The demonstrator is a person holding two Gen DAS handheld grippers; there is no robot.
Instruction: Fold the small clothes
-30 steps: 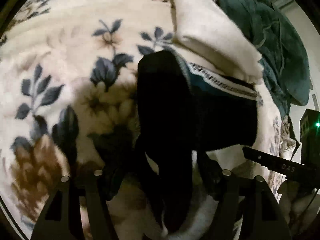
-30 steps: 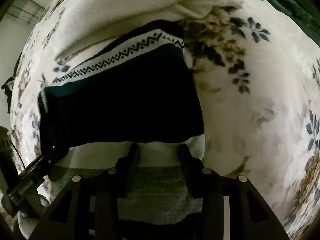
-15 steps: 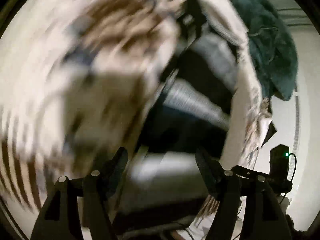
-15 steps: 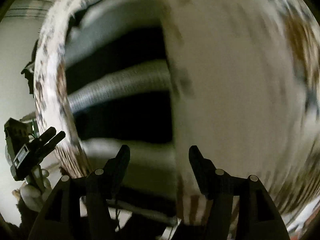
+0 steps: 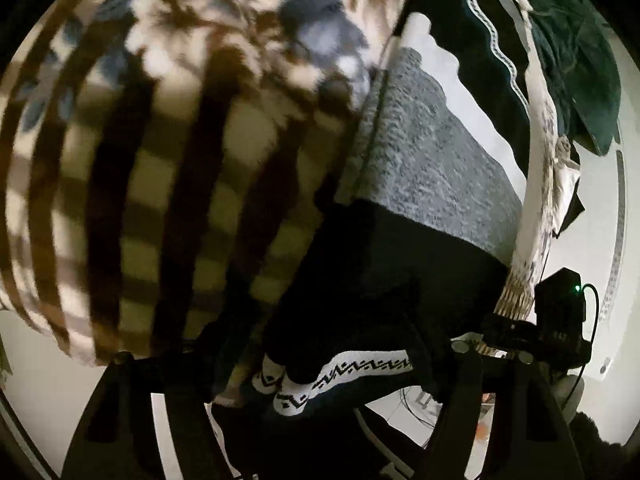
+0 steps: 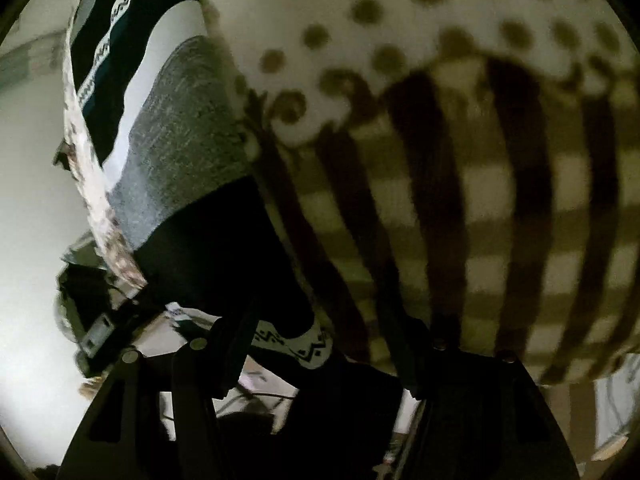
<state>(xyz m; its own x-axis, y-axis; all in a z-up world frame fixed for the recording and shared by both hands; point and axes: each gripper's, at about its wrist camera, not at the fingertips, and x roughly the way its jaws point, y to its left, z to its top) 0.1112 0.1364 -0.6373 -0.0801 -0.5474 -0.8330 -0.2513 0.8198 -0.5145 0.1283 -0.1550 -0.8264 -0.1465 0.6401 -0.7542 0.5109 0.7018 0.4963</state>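
A small knitted garment with black, grey (image 5: 436, 160) and white bands and a zigzag trim lies stretched along the edge of a floral and checked blanket (image 5: 160, 168). It also shows in the right wrist view (image 6: 184, 120). My left gripper (image 5: 320, 364) is open, its fingers standing either side of the garment's near hem with the zigzag trim (image 5: 360, 368). My right gripper (image 6: 324, 344) is open at the same hem's other corner (image 6: 304, 344). The other hand-held gripper shows at each view's edge.
A dark green cloth (image 5: 572, 52) is heaped at the far end of the blanket. The blanket's edge drops off to a pale floor (image 6: 32, 184). A black device with a green light (image 5: 560, 312) is beside the left gripper.
Both grippers have let go of the garment, pulled back quickly to its near hem and opened wide. The garment, folded over a second ago, now lies stretched out long.
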